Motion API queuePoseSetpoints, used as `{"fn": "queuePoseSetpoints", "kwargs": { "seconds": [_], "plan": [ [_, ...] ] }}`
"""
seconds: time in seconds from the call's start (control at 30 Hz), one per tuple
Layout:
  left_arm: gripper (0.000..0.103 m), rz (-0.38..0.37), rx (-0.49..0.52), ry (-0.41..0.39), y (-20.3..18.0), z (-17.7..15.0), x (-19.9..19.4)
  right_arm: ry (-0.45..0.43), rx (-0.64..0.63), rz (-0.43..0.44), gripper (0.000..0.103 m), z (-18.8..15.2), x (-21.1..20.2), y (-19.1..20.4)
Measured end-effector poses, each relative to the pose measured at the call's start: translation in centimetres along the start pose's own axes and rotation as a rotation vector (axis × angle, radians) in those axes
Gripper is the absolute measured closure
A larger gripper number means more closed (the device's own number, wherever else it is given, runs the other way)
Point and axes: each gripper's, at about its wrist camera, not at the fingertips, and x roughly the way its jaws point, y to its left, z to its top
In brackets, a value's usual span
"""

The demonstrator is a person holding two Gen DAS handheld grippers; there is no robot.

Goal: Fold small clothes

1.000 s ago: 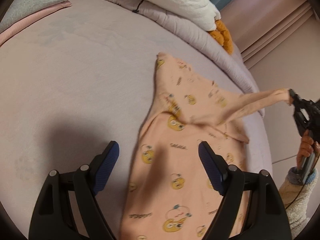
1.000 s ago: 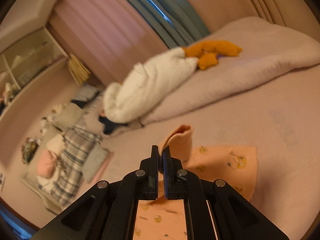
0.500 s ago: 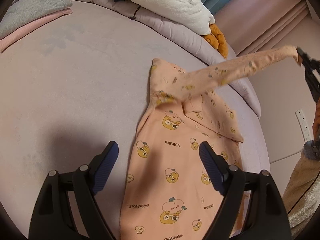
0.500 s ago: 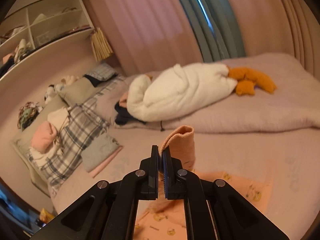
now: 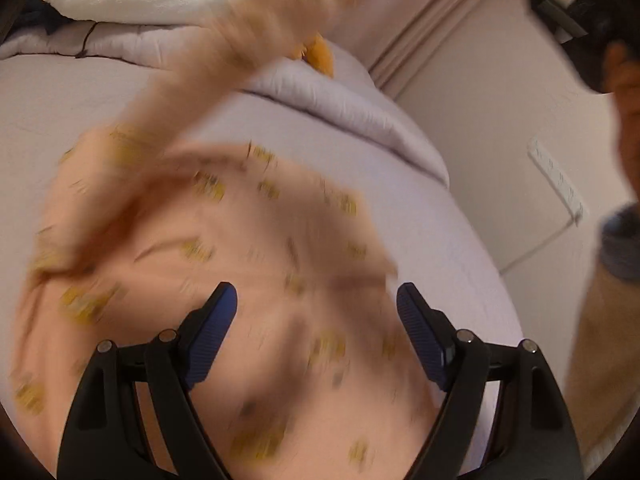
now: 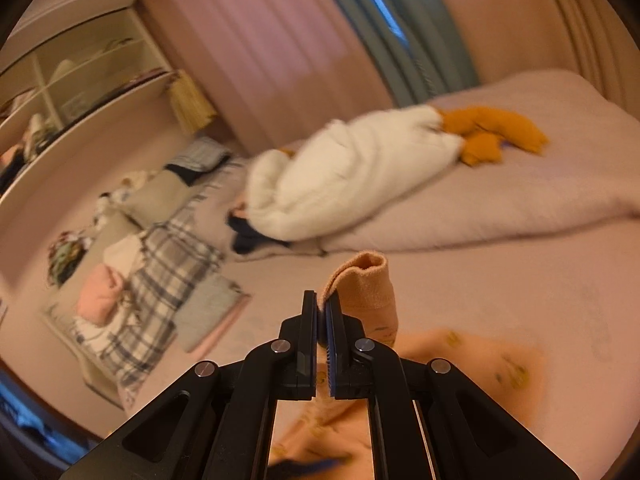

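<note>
Left wrist view: left gripper, fingers spread wide and empty, over blurred peach printed top spread across frame centre on the bed | Right wrist view: right gripper, lower centre, clamped on the sleeve cuff; only here, plaid blanket at left, white duvet at centre.

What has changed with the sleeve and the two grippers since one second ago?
The right gripper, shut on the sleeve cuff throughout, has carried the sleeve from the bed's right side up and across, over the peach shirt. The left gripper has moved closer over the shirt. It stays open and holds nothing; the shirt's body stays on the bed.
</note>
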Motion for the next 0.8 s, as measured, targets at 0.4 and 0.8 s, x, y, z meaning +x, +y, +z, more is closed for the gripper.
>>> {"fn": "queuePoseSetpoints", "kwargs": {
  "seconds": [0.4, 0.8],
  "plan": [
    [0.039, 0.167, -0.222, -0.077, 7.4, 4.1, 3.9, -0.026, -0.020, 0.119, 0.098, 1.1, 1.6, 2.4],
    [0.021, 0.298, -0.111, -0.175, 5.8, 2.6, -2.4, -0.010, 0.003, 0.118, 0.098, 0.4, 2.3, 2.1]
  ]
}}
